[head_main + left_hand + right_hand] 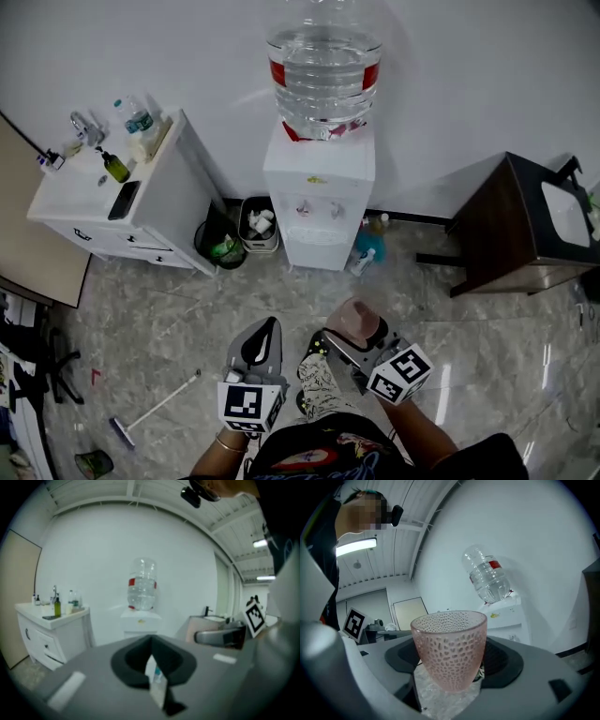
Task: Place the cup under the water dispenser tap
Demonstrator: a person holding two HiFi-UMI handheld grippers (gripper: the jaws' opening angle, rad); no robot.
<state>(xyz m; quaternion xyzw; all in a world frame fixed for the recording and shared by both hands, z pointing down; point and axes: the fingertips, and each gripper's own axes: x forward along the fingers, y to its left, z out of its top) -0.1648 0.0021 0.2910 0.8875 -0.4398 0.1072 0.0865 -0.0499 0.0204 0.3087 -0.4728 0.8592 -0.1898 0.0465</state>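
A pink dimpled glass cup (450, 648) stands upright between the jaws of my right gripper (449, 679), which is shut on its lower part. From the head view the cup (354, 319) and right gripper (364, 336) are low in the middle, over the floor, well short of the white water dispenser (319, 192). The dispenser stands against the wall with a clear bottle (324, 66) on top, and its taps (319, 208) are on the front. My left gripper (265, 328) hangs beside the right one, jaws together and holding nothing; its view faces the dispenser (140, 620) from a distance.
A white cabinet (155, 202) with bottles on top stands left of the dispenser. Two bins (256, 225) sit between them. Spray bottles (368, 248) stand at the dispenser's right foot. A dark wash table (506, 230) is at the right. A broom (155, 408) lies on the floor.
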